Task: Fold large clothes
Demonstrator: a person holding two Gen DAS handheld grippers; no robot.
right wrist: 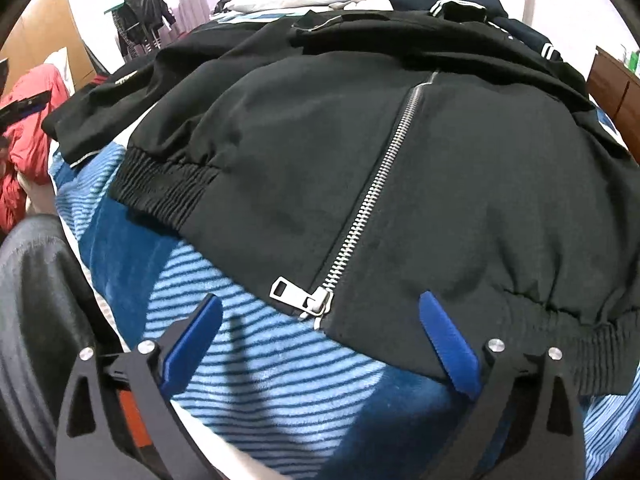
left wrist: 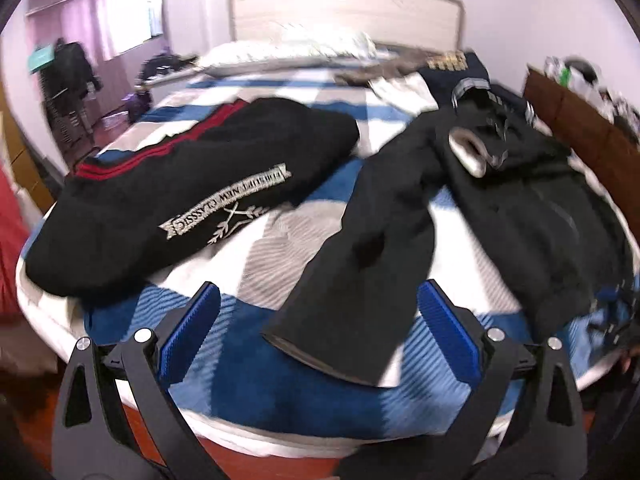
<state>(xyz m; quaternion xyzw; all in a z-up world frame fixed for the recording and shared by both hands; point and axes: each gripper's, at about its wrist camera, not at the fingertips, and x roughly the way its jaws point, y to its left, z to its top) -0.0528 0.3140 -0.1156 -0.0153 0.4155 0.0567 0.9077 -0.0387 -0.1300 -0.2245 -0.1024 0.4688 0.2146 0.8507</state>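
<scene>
A black zip jacket [left wrist: 520, 200] lies spread on the right half of the bed, one sleeve [left wrist: 360, 260] stretched toward the near edge. My left gripper [left wrist: 320, 316] hovers open above that edge, and the sleeve's cuff shows between its blue pads [left wrist: 200, 328]. A folded black garment [left wrist: 180, 184] with red stripes and silver lettering lies on the left. In the right wrist view the jacket [right wrist: 440, 160] fills the frame, with its silver zipper [right wrist: 380, 172] shut. My right gripper [right wrist: 320, 304] stands wide open over the hem, astride the zipper pull [right wrist: 296, 294], gripping nothing.
The bed carries a blue, white and grey striped blanket [left wrist: 272, 252]. A pillow [left wrist: 288, 52], a headboard [left wrist: 344, 8] and a navy garment [left wrist: 452, 64] are at the far end. A brown cabinet [left wrist: 580, 136] stands on the right. A red garment [right wrist: 32, 128] and a person's dark trouser leg [right wrist: 36, 312] are on the left.
</scene>
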